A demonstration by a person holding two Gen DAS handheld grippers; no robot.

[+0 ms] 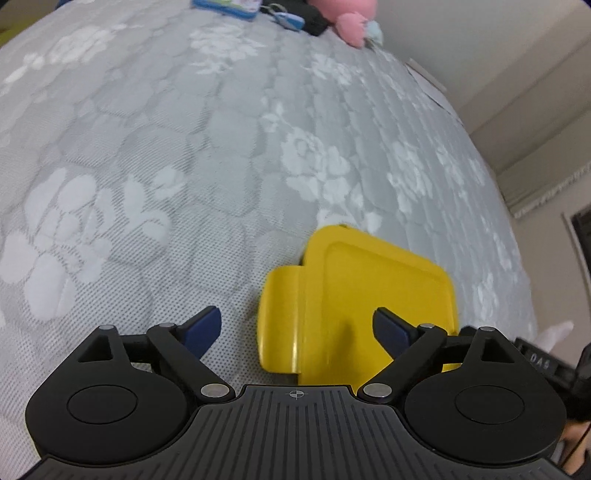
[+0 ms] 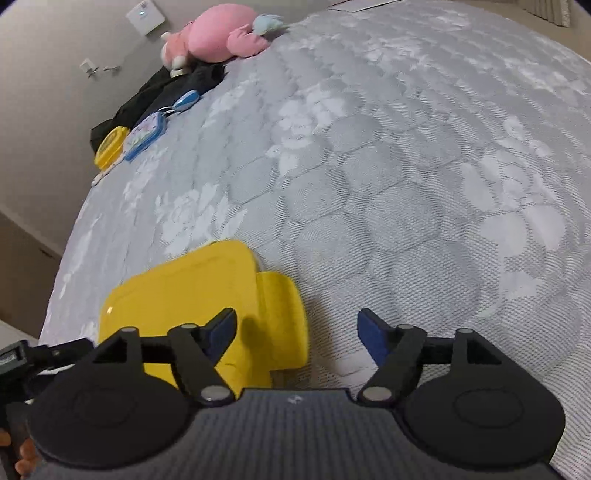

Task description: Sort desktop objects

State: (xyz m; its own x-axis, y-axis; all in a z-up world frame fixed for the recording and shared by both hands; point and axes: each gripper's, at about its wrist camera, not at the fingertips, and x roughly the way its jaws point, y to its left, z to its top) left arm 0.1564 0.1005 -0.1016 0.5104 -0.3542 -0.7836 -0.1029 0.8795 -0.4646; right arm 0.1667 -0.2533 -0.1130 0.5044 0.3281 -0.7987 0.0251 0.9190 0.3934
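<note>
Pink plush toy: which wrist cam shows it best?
Right wrist. There the pink plush toy lies whole at the far edge of the grey quilted bed, its body and limbs readable. The left wrist view catches only its lower part, cut off by the top of the frame.

Grey floral quilted mattress [image 2: 369, 166], beige wall [image 2: 44, 110], white wall switch [image 2: 144, 15]

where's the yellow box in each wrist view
Left wrist view: the yellow box sits low and right of centre on the grey bedcover, with its side flap toward the left.
Right wrist view: the yellow box sits low and left of centre, with its flap toward the right.
Shared landmark: the pink plush toy at the far edge of the bedcover, seen top right in the left view and top left in the right view.
</note>
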